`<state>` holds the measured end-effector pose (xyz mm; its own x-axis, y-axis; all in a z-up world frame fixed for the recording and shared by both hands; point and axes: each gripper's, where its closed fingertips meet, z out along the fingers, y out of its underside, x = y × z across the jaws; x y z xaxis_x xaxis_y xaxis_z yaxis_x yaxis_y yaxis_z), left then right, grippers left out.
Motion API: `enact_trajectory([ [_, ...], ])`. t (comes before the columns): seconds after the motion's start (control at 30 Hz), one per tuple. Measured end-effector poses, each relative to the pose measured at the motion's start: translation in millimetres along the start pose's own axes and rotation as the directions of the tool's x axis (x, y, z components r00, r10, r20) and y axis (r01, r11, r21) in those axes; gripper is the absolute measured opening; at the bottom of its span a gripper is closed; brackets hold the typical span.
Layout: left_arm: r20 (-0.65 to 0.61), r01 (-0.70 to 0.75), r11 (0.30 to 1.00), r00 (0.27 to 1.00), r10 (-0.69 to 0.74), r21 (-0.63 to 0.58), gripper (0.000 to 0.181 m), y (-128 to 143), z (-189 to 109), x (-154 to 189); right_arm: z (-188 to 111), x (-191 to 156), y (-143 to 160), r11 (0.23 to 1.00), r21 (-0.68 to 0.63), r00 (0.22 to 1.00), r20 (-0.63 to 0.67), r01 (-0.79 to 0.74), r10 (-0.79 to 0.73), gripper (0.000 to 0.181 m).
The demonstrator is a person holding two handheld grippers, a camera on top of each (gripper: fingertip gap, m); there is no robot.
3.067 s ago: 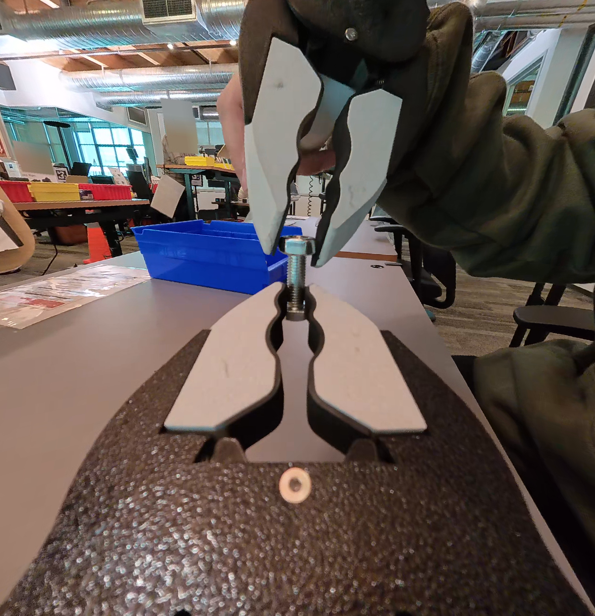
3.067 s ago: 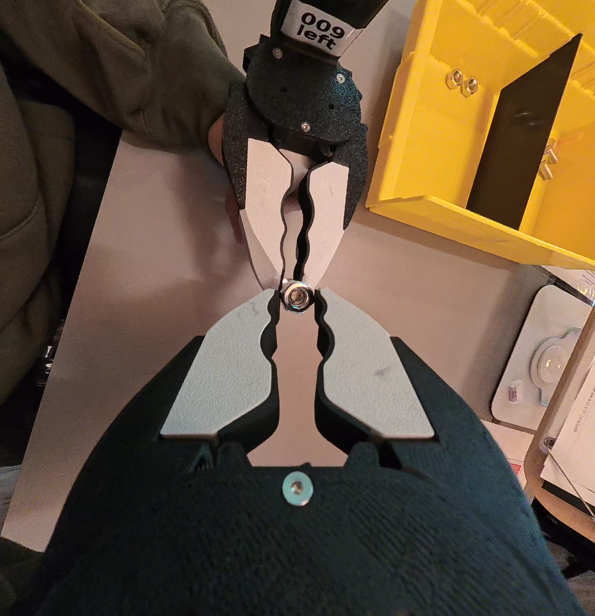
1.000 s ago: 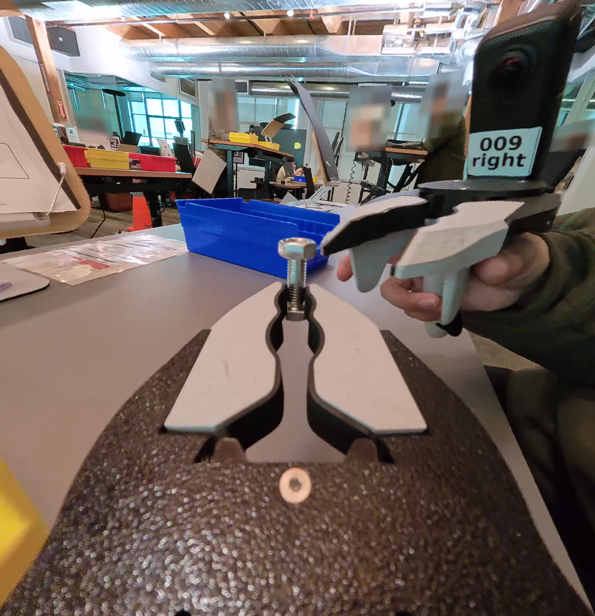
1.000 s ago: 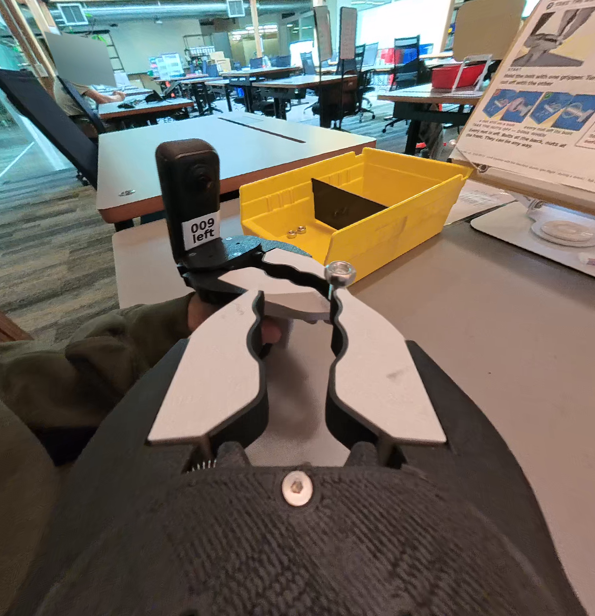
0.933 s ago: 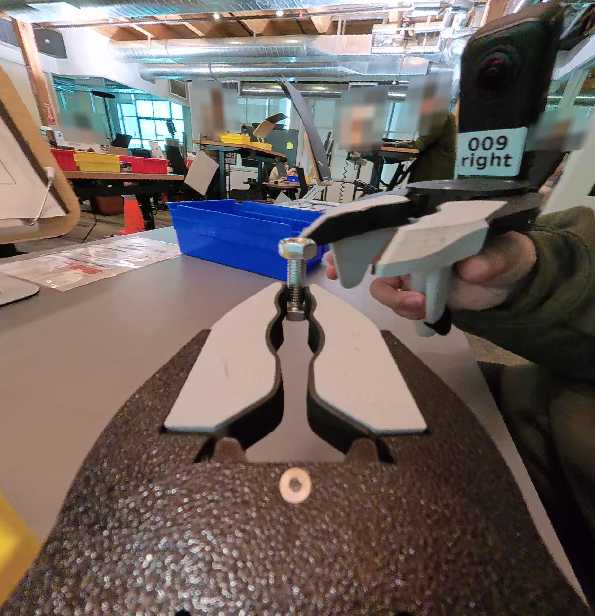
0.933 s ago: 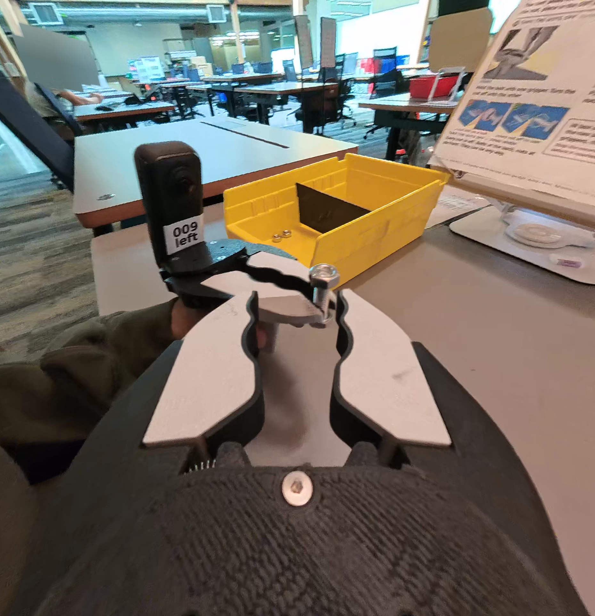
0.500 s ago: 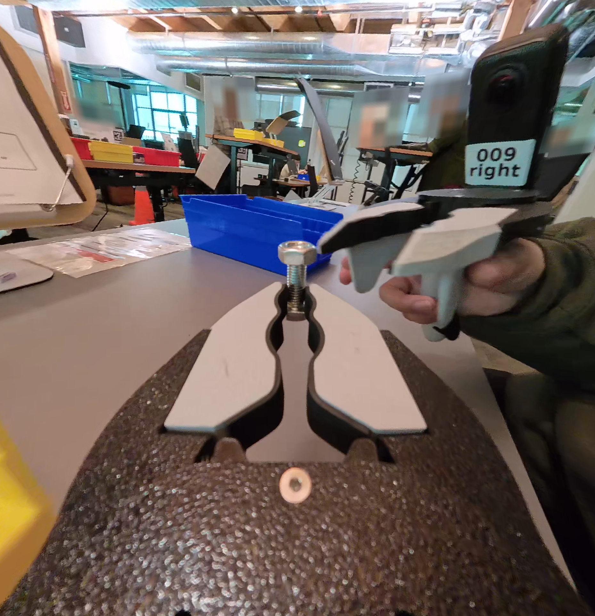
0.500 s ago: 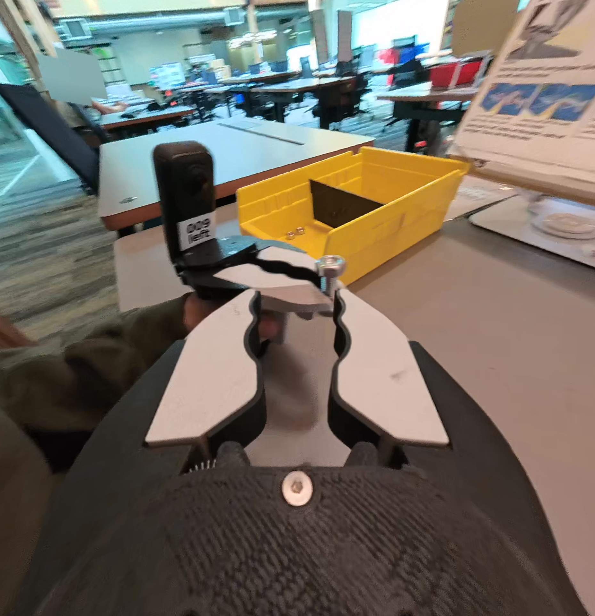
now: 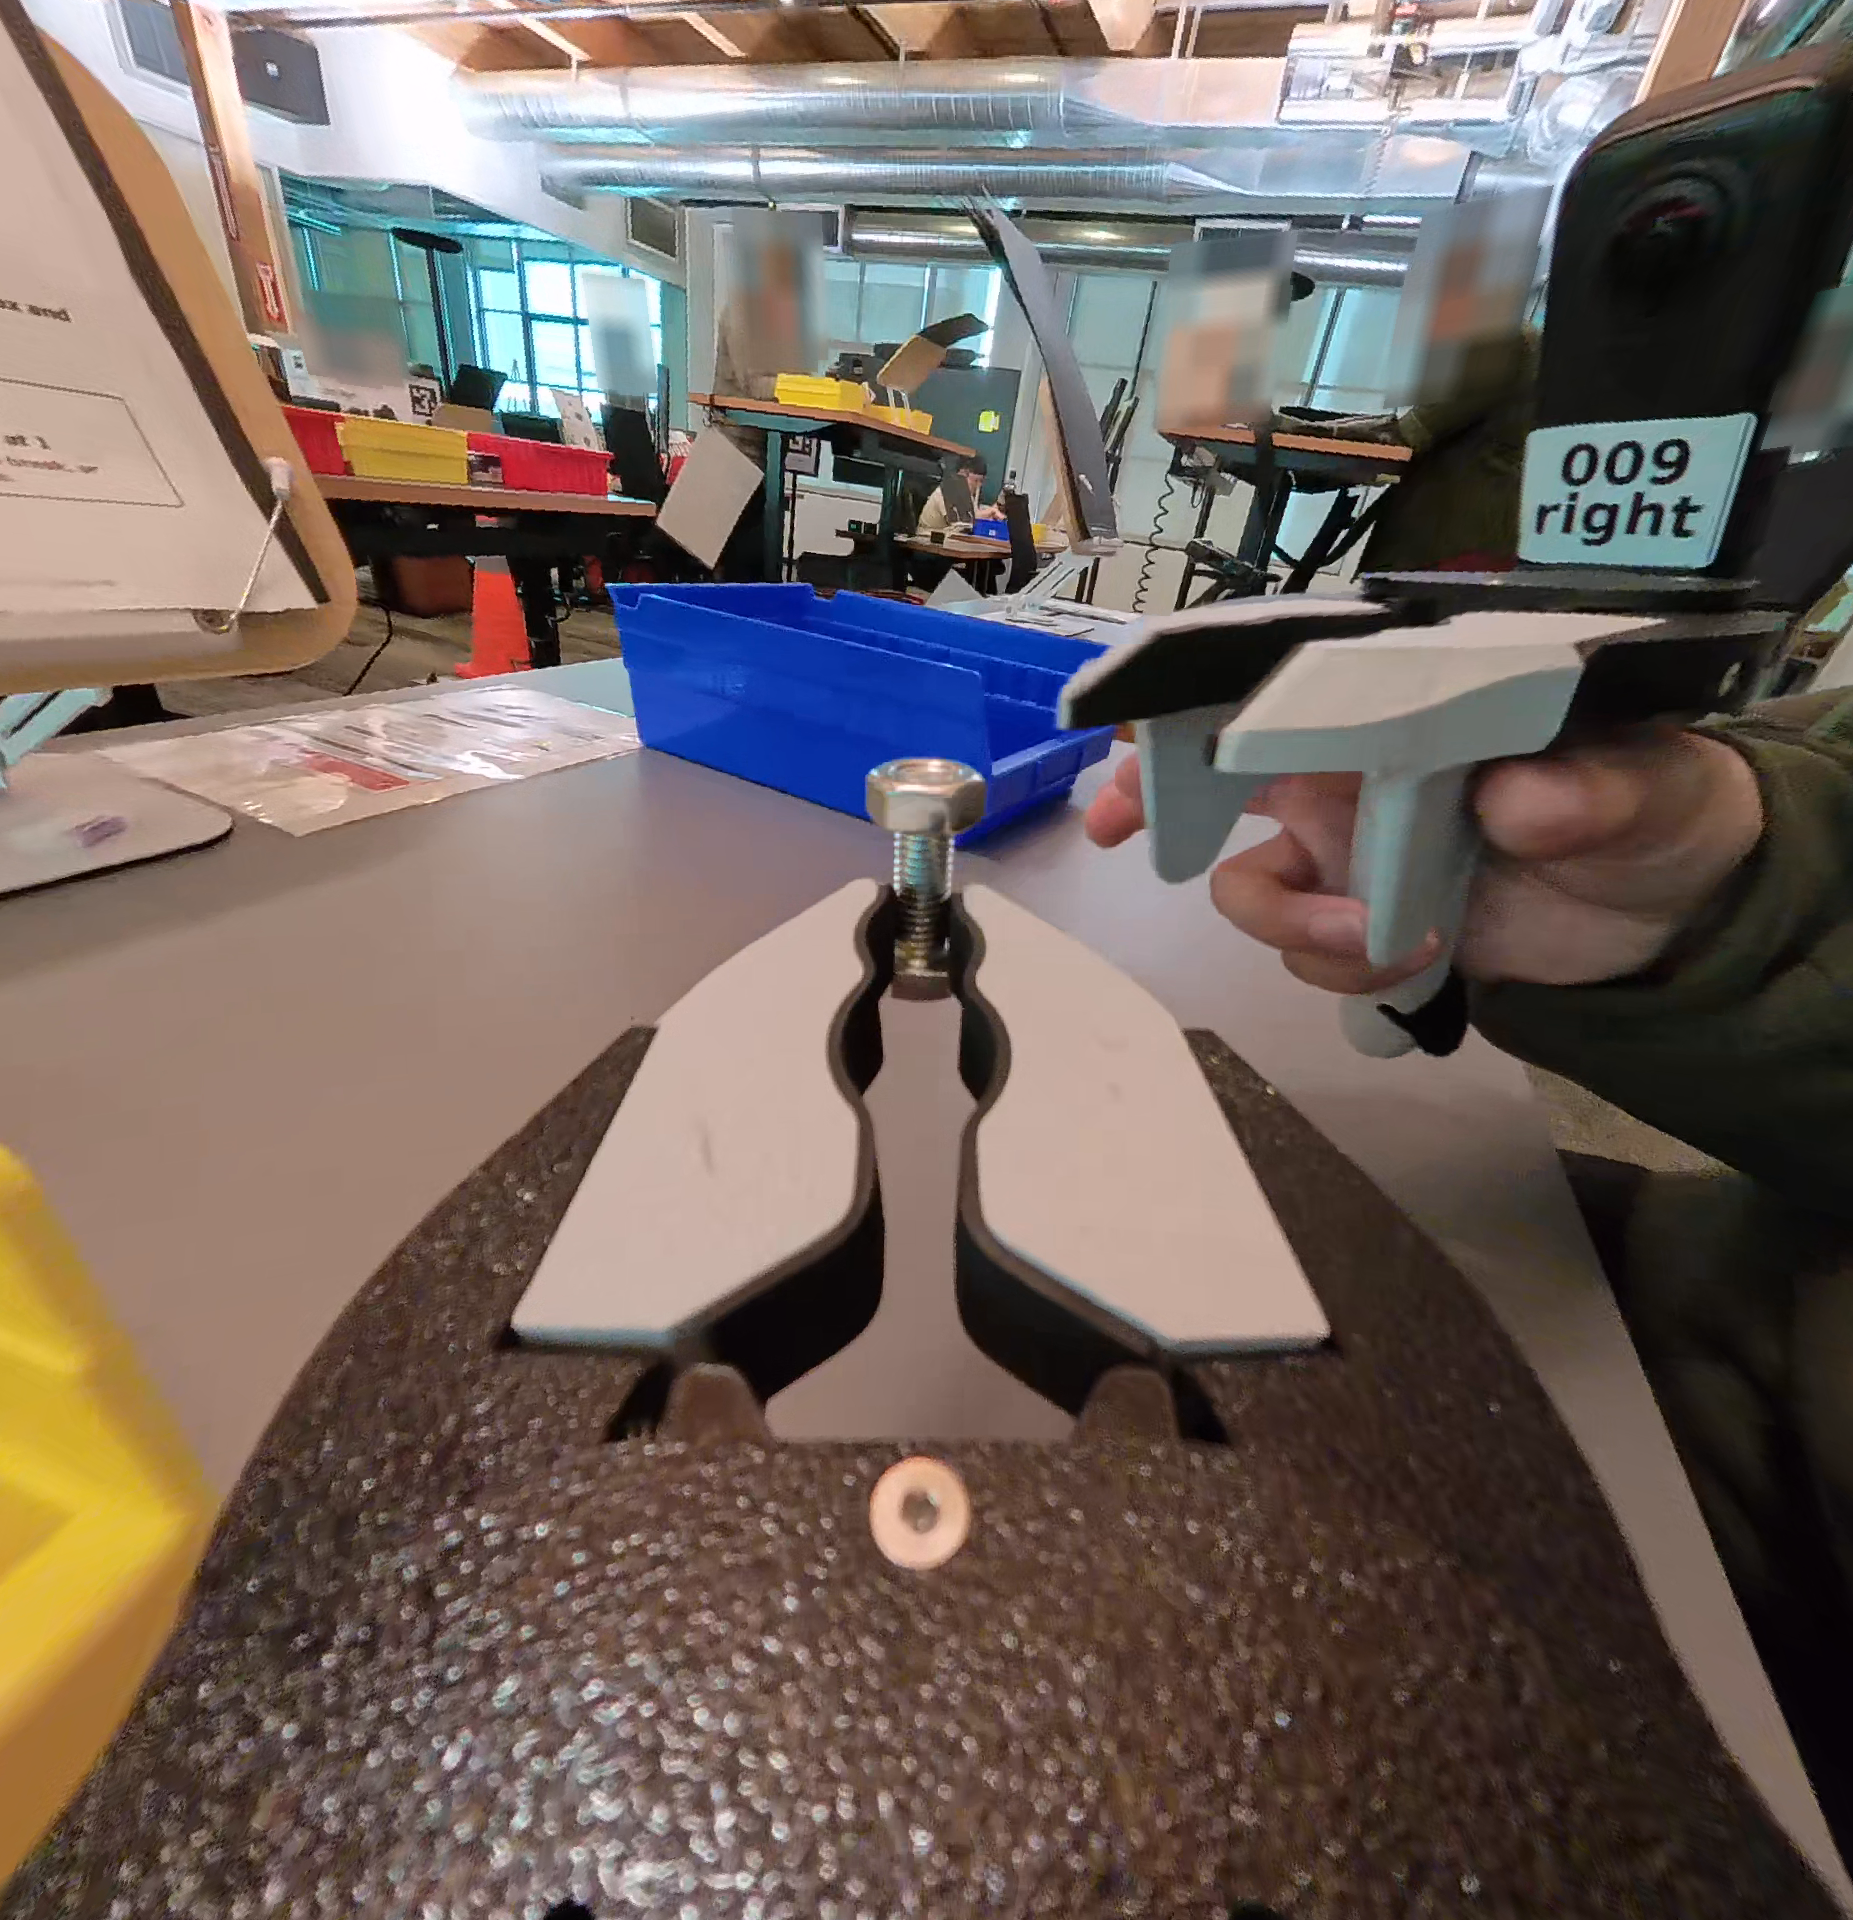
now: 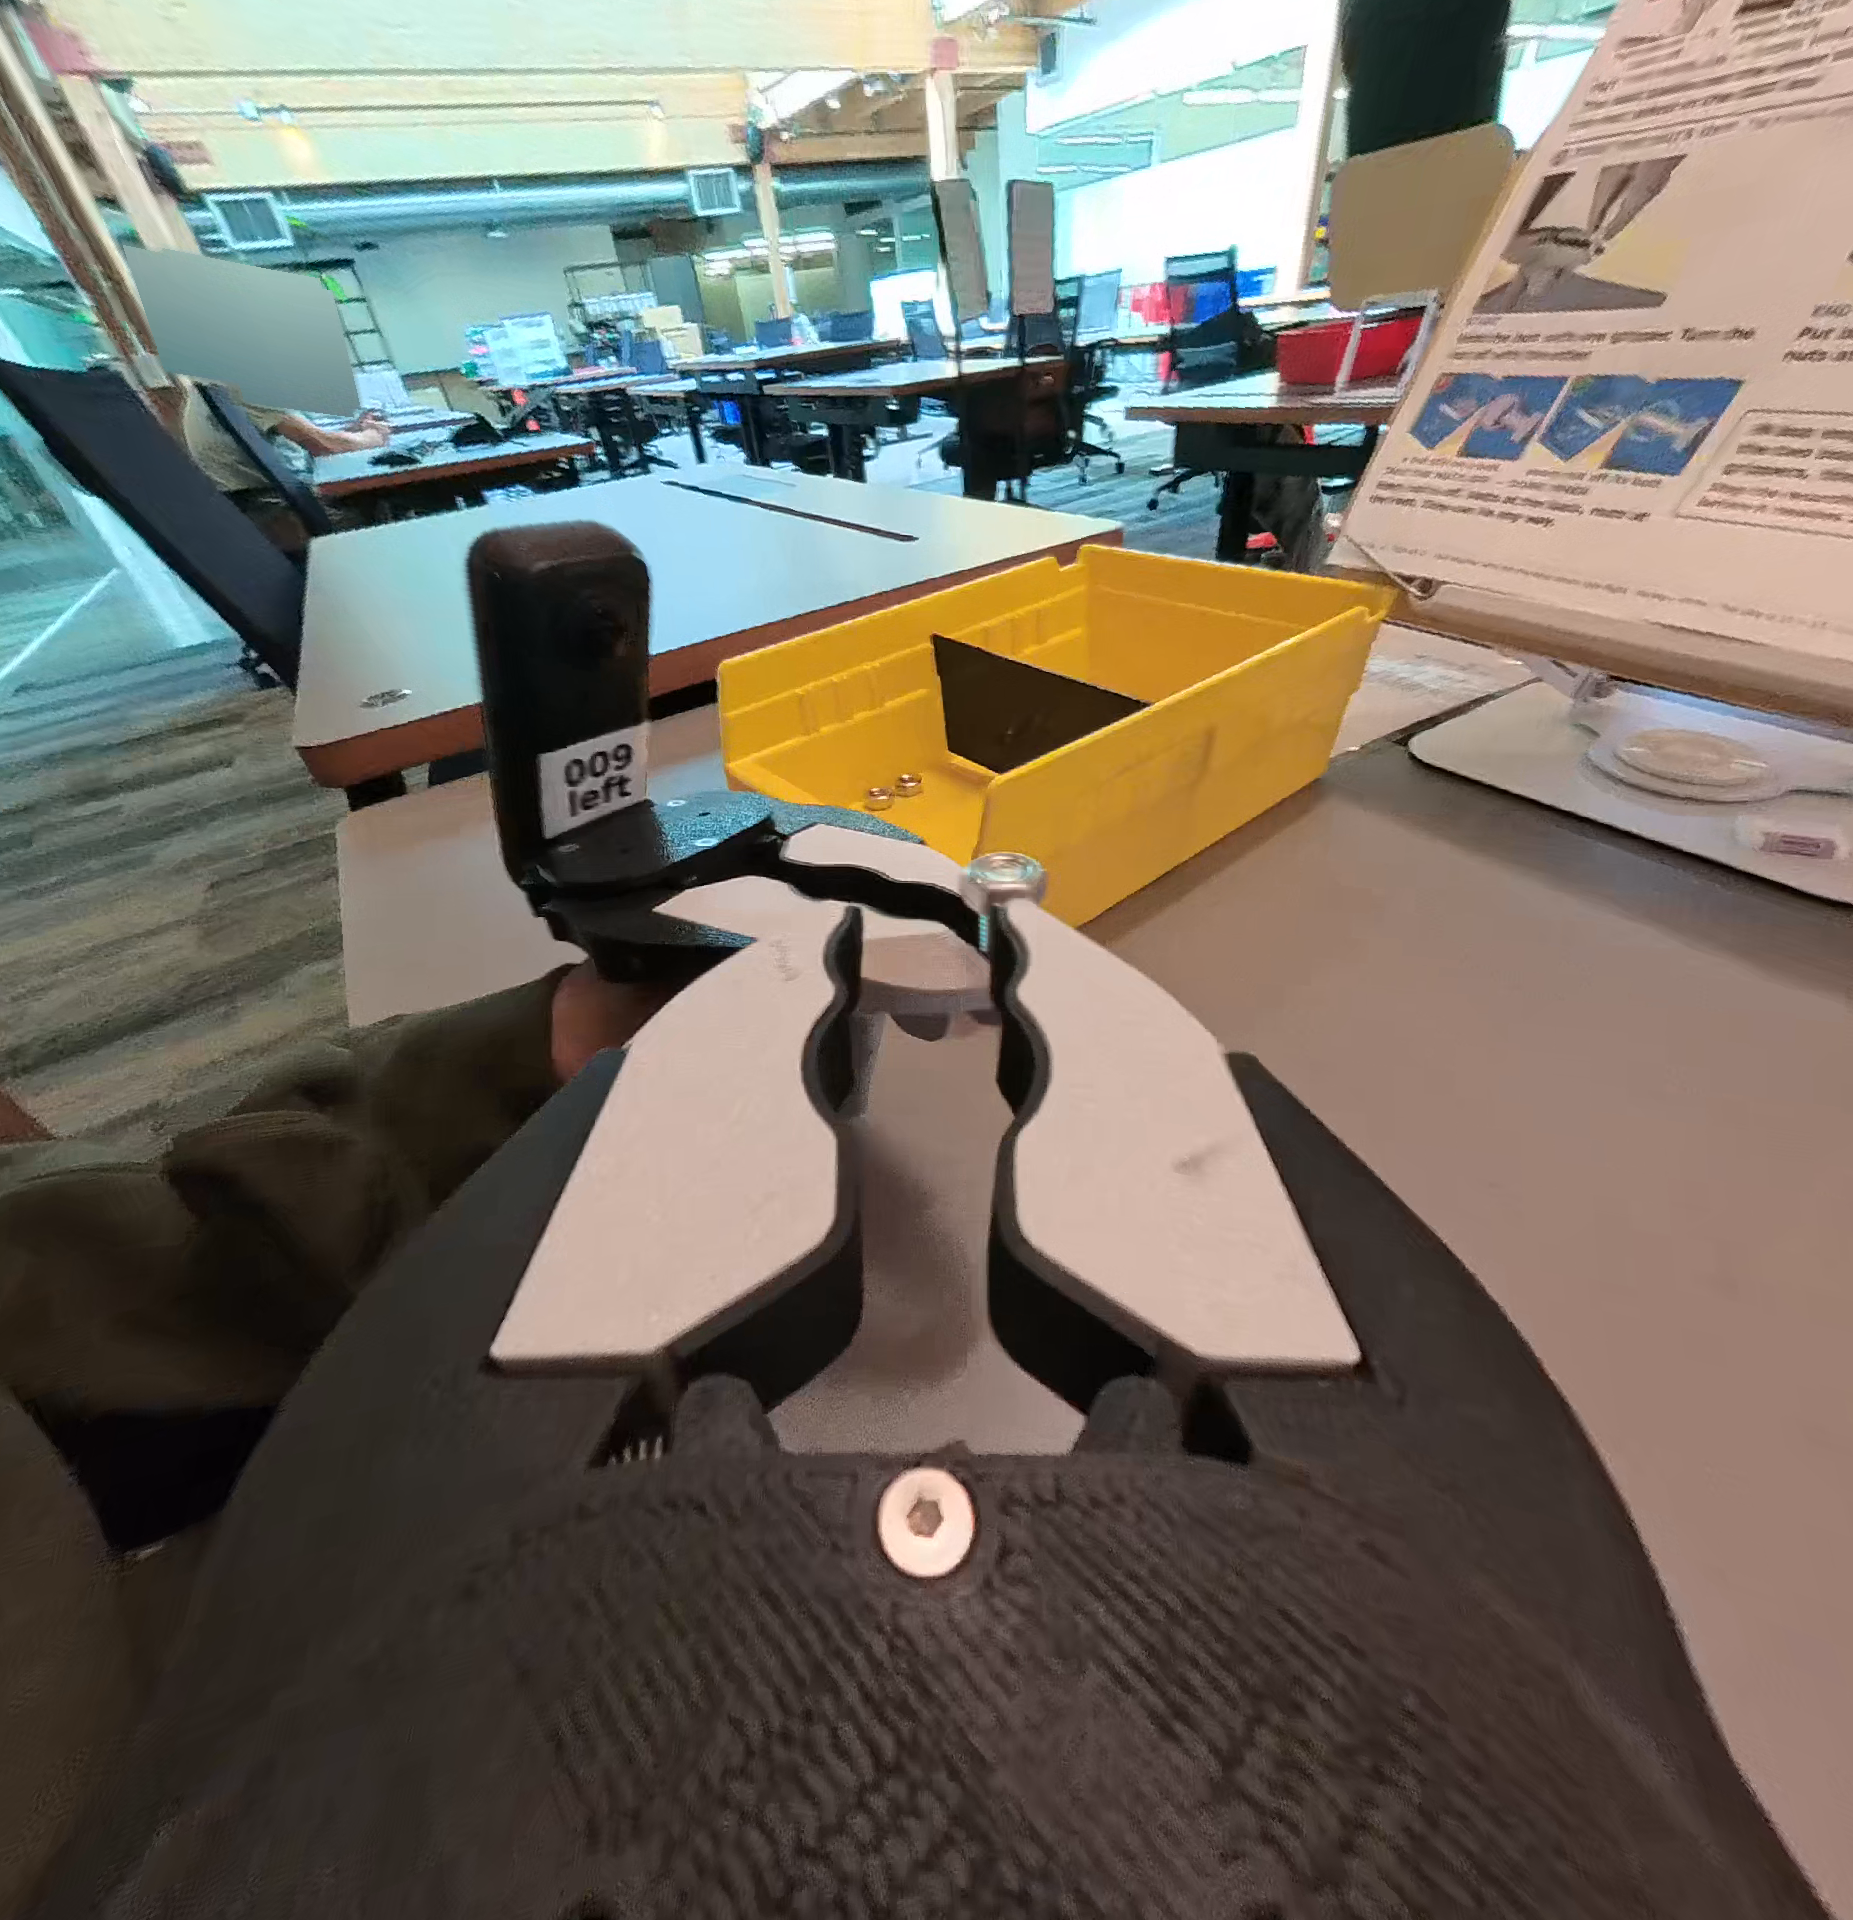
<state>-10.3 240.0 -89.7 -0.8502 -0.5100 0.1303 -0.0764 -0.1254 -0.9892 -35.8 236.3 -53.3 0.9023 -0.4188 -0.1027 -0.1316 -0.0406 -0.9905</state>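
My left gripper point(image 9: 920, 935) is shut on a silver hex bolt point(image 9: 922, 831) and holds it upright, head up, above the grey table point(image 9: 382, 987). My right gripper point(image 10: 927, 935) is open and empty. Its fingers lie flat and point at the left gripper point(image 10: 958, 920). The bolt point(image 10: 1002, 881) stands just past the right fingertip point(image 10: 1010, 940), apart from it. In the left wrist view the right gripper point(image 9: 1150, 727) is held by a hand to the right of the bolt, slightly above its head.
A yellow bin point(image 10: 1161, 800) with a black divider point(image 10: 1015, 707) and two nuts point(image 10: 894, 792) stands behind the left gripper; its corner shows lower left point(image 9: 49, 1455). A blue bin point(image 9: 797, 696) sits behind the bolt. An instruction board point(image 10: 1628, 364) on a white stand point(image 10: 1680, 790) is at the right. Spacing between my two grippers at the tips: around 5 cm.
The right gripper, which stood over the bolt with its tips at the bolt's top 3 s ago, has let go and swung level beside it. Over the last second it drifted slightly away.
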Motion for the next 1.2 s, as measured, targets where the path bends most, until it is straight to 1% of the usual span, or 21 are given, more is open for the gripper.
enact_trajectory([
  [0.1, -0.053, -0.016, 1.0, 0.998, 0.016, 0.005, 0.009, -1.9, 3.7, 10.6, 2.9, 10.9, 4.0, 1.0, -0.02, 0.997, -0.069, 0.019, -0.021, 0.041],
  [0.17, -0.102, -0.038, 0.999, 0.994, 0.038, -0.006, 0.009, -0.2, 6.9, 20.4, 7.2, 9.8, 6.7, 1.0, -0.025, 0.998, -0.068, 0.009, -0.011, 0.046],
  [0.23, -0.144, -0.058, 0.998, 0.988, 0.055, -0.014, 0.009, 1.2, 8.8, 28.3, 10.5, 6.7, 6.7, 1.0, -0.018, 0.998, -0.059, 0.006, -0.007, 0.047],
  [0.3, -0.108, -0.064, 0.998, 0.992, 0.061, -0.021, 0.009, 1.9, 9.5, 23.9, 12.1, -1.1, 6.2, 1.0, -0.017, 1.0, -0.017, 0.006, -0.007, 0.035],
  [0.33, -0.059, -0.057, 0.998, 0.997, 0.055, -0.027, 0.009, 2.2, 8.8, 16.5, 12.1, 0.0, 6.6, 1.0, -0.025, 1.0, -0.025, 0.0, 0.0, 0.037],
  [0.37, -0.005, -0.039, 0.999, 0.999, 0.039, -0.03, 0.009, 2.2, 6.9, 7.4, 10.6, 0.3, 7.0, 0.999, -0.033, 1.0, -0.02, 0.005, -0.005, 0.03],
  [0.4, 0.017, -0.02, 0.999, 1.0, 0.021, -0.033, 0.009, 3.0, 4.7, 1.8, 8.6, -7.6, 9.2, 0.998, -0.052, 0.999, 0.05, 0.02, -0.018, 0.003],
  [0.43, 0.013, -0.006, 0.999, 1.0, 0.007, -0.031, 0.009, 3.6, 3.1, 0.5, 7.1, -15.7, 11.1, 0.998, -0.066, 0.994, 0.11, 0.014, -0.006, 0.006],
  [0.47, 0.011, 0.003, 1.0, 1.0, -0.003, -0.027, 0.009, 3.6, 2.1, -0.2, 7.0, -14.1, 12.6, 0.997, -0.076, 0.995, 0.095, 0.0, 0.007, 0.007],
  [0.53, -0.009, 0.012, 1.0, 1.0, -0.012, -0.019, 0.009, 2.0, 3.1, 2.9, 7.7, -0.9, 13.8, 0.997, -0.072, 1.0, -0.001, 0.022, -0.022, 0.023],
  [0.6, -0.027, 0.004, 1.0, 1.0, -0.005, -0.028, 0.009, 2.9, 5.7, 7.3, 9.8, 7.2, 14.8, 0.997, -0.073, 0.998, -0.052, 0.027, -0.031, 0.037],
  [0.8, -0.081, -0.009, 0.998, 0.997, 0.005, -0.058, 0.009, 7.8, 9.9, 16.9, 13.1, 10.6, 16.3, 0.996, -0.081, 0.997, -0.072, 0.026, -0.032, 0.046],
  [0.87, -0.06, -0.01, 0.998, 0.998, 0.006, -0.066, 0.009, 9.1, 9.7, 13.9, 13.6, 5.4, 18.4, 0.996, -0.089, 0.999, -0.037, 0.023, -0.026, 0.038],
  [0.9, -0.029, -0.005, 0.998, 1.0, 0.003, -0.067, 0.009, 9.2, 8.5, 9.1, 13.1, 4.2, 18.7, 0.996, -0.094, 0.999, -0.029, 0.015, -0.017, 0.038],
  [0.93, 0.0, 0.007, 0.998, 1.0, -0.007, -0.066, 0.009, 8.9, 6.9, 3.8, 11.4, 1.2, 19.4, 0.994, -0.106, 1.0, -0.002, 0.014, -0.014, 0.025],
  [0.97, 0.002, 0.02, 0.998, 1.0, -0.02, -0.063, 0.009, 8.6, 5.8, 2.3, 9.0, -11.8, 20.2, 0.992, -0.119, 0.995, 0.098, 0.027, -0.015, 0.003],
  [1.0, -0.008, 0.027, 0.998, 1.0, -0.027, -0.06, 0.009, 8.1, 5.3, 2.9, 7.7, -17.2, 19.4, 0.992, -0.123, 0.991, 0.132, 0.022, -0.005, 0.004],
  [1.03, -0.013, 0.027, 0.998, 1.0, -0.028, -0.058, 0.009, 8.0, 5.6, 3.9, 7.8, -11.8, 17.6, 0.993, -0.116, 0.996, 0.088, 0.024, -0.014, 0.008],
  [1.1, -0.042, 0.027, 0.997, 0.999, -0.03, -0.068, 0.009, 9.4, 7.9, 9.0, 8.2, 6.5, 16.0, 0.992, -0.105, 0.997, -0.04, 0.063, -0.067, 0.027],
  [1.13, -0.053, 0.024, 0.997, 0.998, -0.028, -0.073, 0.009, 10.2, 9.2, 11.4, 8.6, 12.4, 17.2, 0.991, -0.112, 0.994, -0.076, 0.073, -0.082, 0.035],
  [1.2, -0.08, 0.017, 0.996, 0.996, -0.024, -0.088, 0.009, 12.1, 11.4, 16.4, 10.3, 14.0, 21.3, 0.99, -0.129, 0.994, -0.082, 0.054, -0.065, 0.043],
])
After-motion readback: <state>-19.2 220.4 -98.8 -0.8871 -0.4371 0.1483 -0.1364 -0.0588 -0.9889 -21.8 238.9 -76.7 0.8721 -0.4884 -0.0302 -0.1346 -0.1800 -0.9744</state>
